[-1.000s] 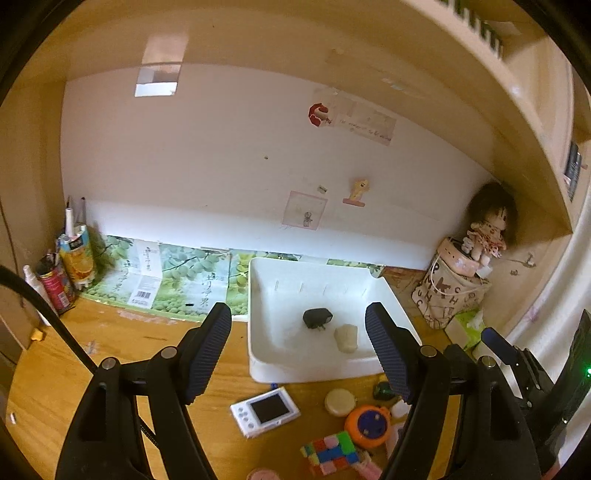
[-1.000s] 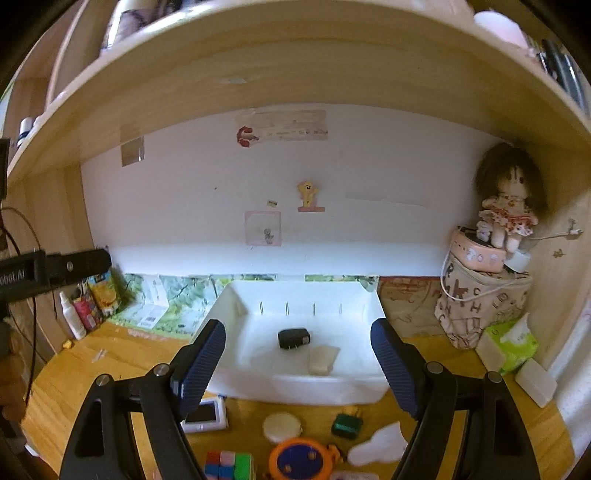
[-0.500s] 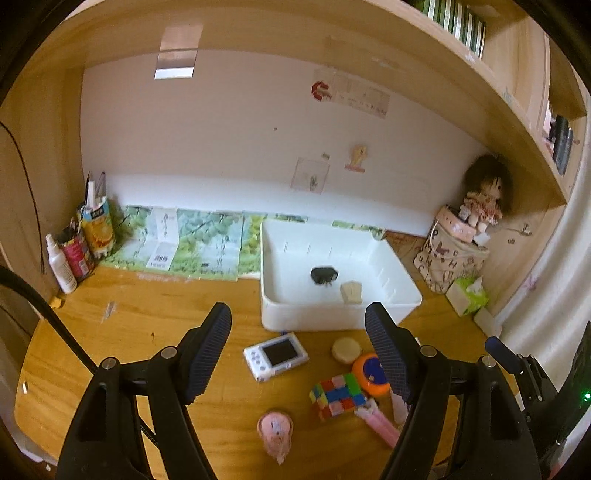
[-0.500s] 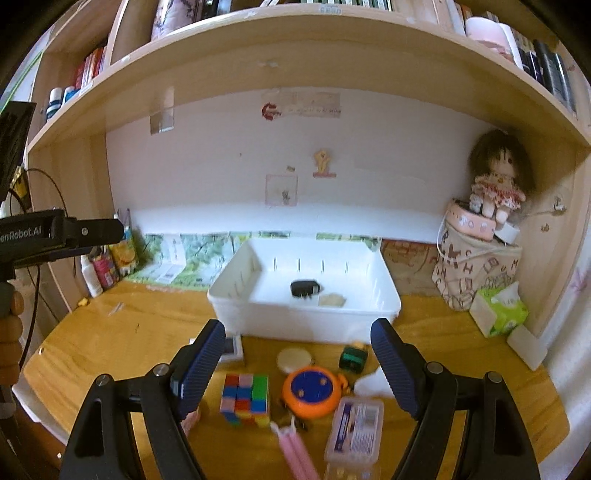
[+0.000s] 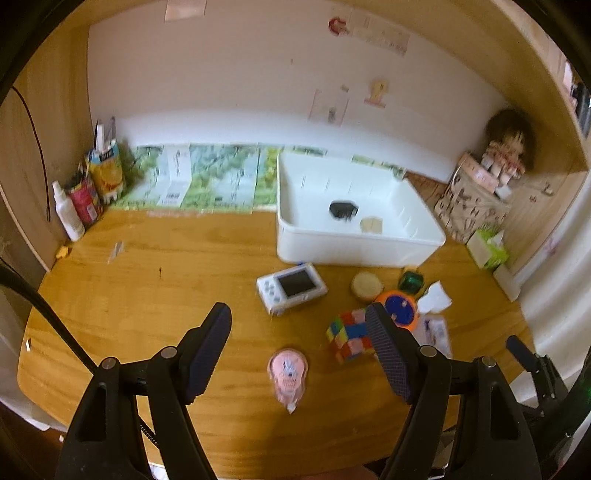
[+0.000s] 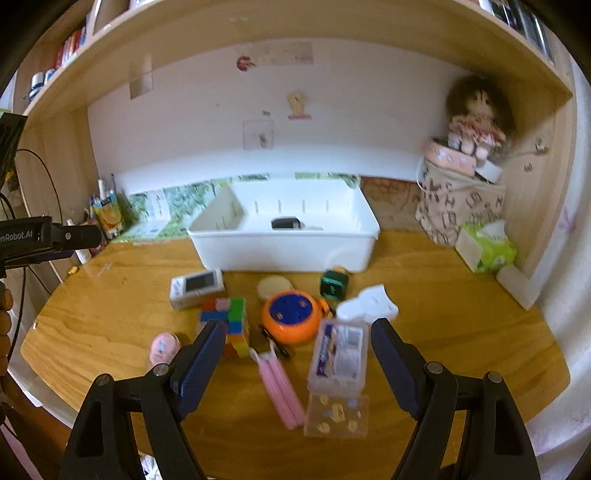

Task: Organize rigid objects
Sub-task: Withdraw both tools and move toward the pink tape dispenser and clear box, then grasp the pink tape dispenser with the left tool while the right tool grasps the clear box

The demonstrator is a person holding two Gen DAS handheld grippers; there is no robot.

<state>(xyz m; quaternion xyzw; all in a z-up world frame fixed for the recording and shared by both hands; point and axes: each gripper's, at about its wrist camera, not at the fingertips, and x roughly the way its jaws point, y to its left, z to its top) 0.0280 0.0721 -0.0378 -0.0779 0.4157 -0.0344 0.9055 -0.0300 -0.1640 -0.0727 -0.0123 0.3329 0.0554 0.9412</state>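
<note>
A white bin [image 5: 354, 243] [image 6: 288, 251] stands at the back of the wooden desk, holding a black adapter [image 5: 343, 209] and a beige piece [image 5: 371, 224]. In front of it lie a white handheld game [image 5: 291, 286] [image 6: 195, 286], a colourful cube [image 5: 349, 334] [image 6: 231, 323], an orange round toy [image 6: 291, 317], a beige disc [image 6: 275, 287], a green cube [image 6: 334, 282], a pink oval item [image 5: 288, 373], pink sticks [image 6: 280, 387] and a clear box [image 6: 340, 356]. My left gripper [image 5: 299, 354] hangs open above the pink oval item. My right gripper [image 6: 297, 365] hangs open above the pink sticks and clear box.
Bottles and a juice carton [image 5: 105, 177] crowd the back left corner. A patterned bag [image 6: 458, 206] with a doll [image 6: 476, 114] on top, and a tissue pack [image 6: 487, 247], fill the right corner. A shelf [image 6: 295, 33] overhangs the desk. Bare wood [image 5: 147, 288] spreads at the left.
Both grippers have pulled back from the bin and tilted downward. The loose items in front of the bin have come into view. Both stay open and empty.
</note>
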